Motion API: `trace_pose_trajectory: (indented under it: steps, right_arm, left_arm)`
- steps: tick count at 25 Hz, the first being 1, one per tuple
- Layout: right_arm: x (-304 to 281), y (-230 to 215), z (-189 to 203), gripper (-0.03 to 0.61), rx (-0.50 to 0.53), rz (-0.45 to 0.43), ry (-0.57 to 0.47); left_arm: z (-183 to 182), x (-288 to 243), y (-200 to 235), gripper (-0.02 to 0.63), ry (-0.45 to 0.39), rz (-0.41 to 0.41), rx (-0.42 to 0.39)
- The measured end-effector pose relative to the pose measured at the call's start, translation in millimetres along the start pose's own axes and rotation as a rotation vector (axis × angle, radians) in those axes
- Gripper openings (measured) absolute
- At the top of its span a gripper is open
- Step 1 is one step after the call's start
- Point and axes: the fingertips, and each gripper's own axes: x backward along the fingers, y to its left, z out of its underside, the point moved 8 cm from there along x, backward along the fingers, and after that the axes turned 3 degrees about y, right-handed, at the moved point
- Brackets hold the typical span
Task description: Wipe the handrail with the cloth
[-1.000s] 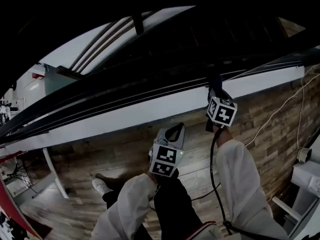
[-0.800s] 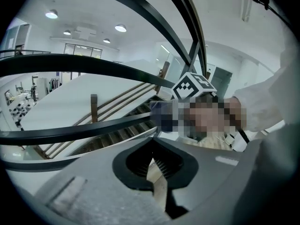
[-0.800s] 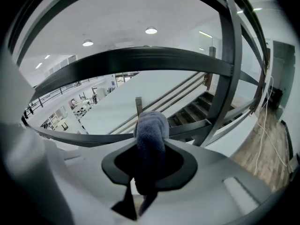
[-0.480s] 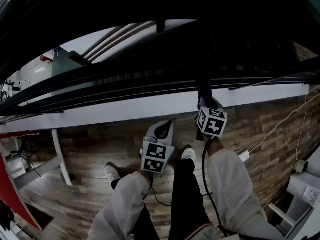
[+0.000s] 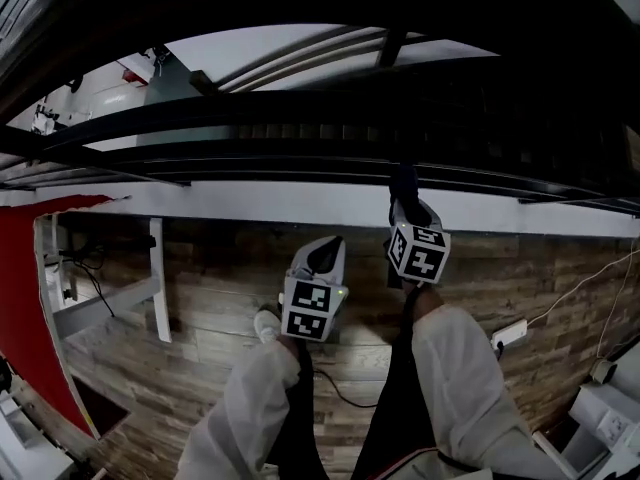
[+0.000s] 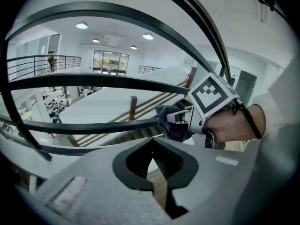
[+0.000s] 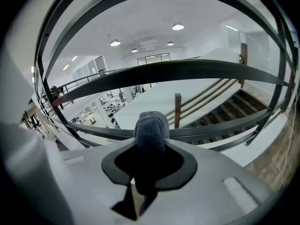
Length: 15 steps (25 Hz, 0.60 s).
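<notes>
Cloth [image 7: 151, 125], dark blue, pinched by the fingers of the right gripper [image 7: 149, 153], appears pressed to the handrail [image 7: 211, 128] on the far side. Left gripper [image 6: 151, 156] near, fingers pressed together, empty. Wiping judged in progress; the length already wiped cannot be told.

A wooden plank floor [image 5: 200, 318] lies underfoot, with a white shoe [image 5: 266, 325] on it near the middle and a black cable [image 5: 350, 398] curling just to its right. At the left stand a red panel [image 5: 30, 298] and a white table frame [image 5: 157, 278]. At the right a white power strip [image 5: 510, 334] lies on the planks, and a white cord [image 5: 585, 286] runs from it toward the right edge. Farther off, a staircase [image 7: 229, 109] descends beside a wooden post [image 7: 177, 109], under round ceiling lights [image 7: 177, 26].
</notes>
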Motion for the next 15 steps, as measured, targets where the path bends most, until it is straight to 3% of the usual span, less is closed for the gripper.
trace_pose_trajectory:
  steps: [7, 15]
  right_arm:
    - [-26, 131, 6, 0.077, 0.079, -0.095, 0.016]
    - [-69, 265, 27, 0.077, 0.169, -0.201, 0.029]
  left_arm:
    - [32, 57, 100, 0.005, -0.017, -0.093, 0.054]
    - [73, 86, 212, 0.005, -0.05, -0.173, 0.102]
